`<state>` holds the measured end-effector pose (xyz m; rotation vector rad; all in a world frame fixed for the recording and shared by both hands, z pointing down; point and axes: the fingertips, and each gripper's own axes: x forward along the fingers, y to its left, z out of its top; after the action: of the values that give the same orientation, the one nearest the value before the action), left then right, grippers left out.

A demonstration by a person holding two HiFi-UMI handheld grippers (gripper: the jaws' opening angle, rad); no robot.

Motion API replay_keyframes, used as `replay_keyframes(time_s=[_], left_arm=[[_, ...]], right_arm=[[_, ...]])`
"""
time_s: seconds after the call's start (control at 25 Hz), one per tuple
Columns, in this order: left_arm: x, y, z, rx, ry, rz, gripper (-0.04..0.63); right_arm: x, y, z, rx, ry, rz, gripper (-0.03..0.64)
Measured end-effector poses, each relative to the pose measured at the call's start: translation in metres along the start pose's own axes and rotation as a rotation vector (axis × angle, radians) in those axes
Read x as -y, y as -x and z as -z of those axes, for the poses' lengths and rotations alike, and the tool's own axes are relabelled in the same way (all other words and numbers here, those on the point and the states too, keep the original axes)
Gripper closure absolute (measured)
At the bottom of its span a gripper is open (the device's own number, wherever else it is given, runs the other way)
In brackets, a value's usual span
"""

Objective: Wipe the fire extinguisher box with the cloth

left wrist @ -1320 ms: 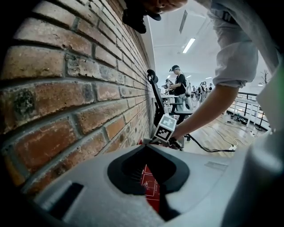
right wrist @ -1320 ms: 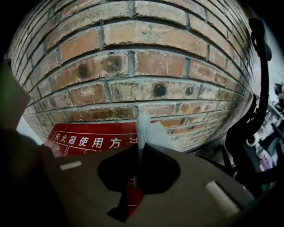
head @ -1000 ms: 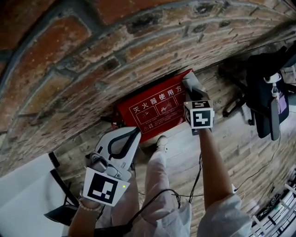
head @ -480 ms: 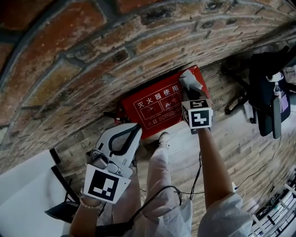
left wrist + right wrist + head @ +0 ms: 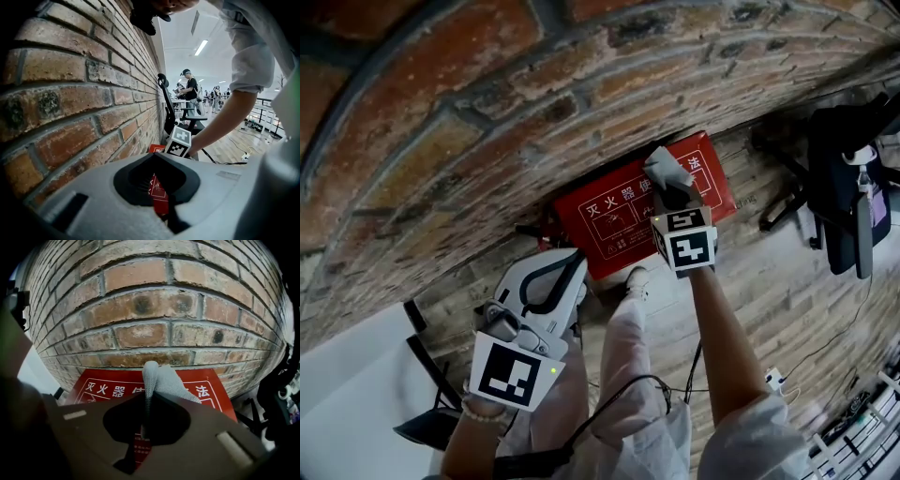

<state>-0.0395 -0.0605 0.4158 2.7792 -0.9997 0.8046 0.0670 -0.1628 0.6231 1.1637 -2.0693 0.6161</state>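
The red fire extinguisher box [image 5: 614,225] sits at the foot of the brick wall [image 5: 487,112], in the middle of the head view. Its long side runs from lower left to upper right. The right tongs [image 5: 670,194] are closed tight on the grey cloth [image 5: 664,171]. The cloth is on the box, a bit right of the middle. More of the box lies to the lower left of the cloth, so I think the wipe should go that way. The left tongs [image 5: 578,265] are closed on nothing, at the lower left, apart from the box. The right tongs are nearer.
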Motion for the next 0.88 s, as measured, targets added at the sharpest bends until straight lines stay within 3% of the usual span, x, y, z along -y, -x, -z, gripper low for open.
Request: replay_keyframes(time_s=[0.88], left_arm=[[-0.003,0.016,0.015,-0.013,0.013,-0.015,0.598]], right_arm=[[-0.117,-0.013,-0.001,-0.006,0.118,-0.182,0.598]])
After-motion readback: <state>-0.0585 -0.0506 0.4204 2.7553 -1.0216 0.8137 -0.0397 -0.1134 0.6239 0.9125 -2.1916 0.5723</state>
